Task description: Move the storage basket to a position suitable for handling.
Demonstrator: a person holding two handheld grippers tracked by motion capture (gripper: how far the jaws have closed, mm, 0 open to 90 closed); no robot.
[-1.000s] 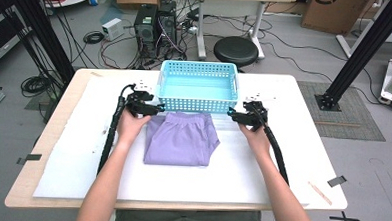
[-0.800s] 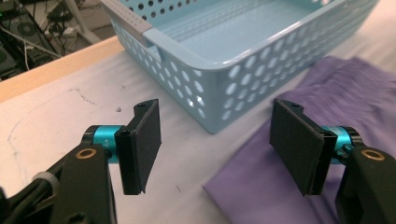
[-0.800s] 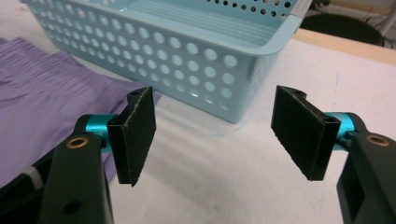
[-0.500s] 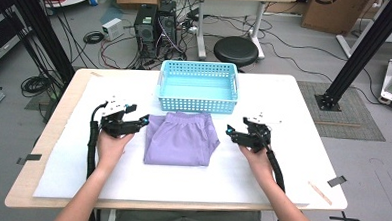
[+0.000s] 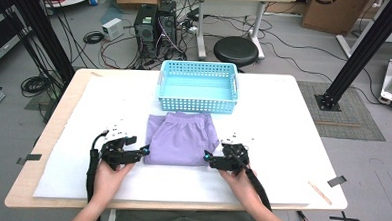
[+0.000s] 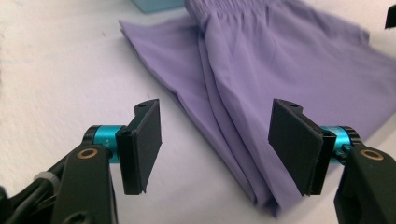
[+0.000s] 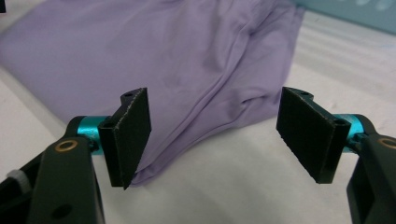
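floor: grey [image 5: 44, 109], cables | stool [image 5: 239, 51] | 2 computer towers [image 5: 156, 23] | cardboard box [image 5: 333, 11]

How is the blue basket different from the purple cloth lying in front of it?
The blue basket is stiff, with upright lattice walls and an open top; the purple cloth is soft, folded flat with creases. The basket stands at the far side of the table, away from the hands; the cloth lies nearer the person, between the open left gripper and open right gripper. Both rest on the white table, edges almost meeting.
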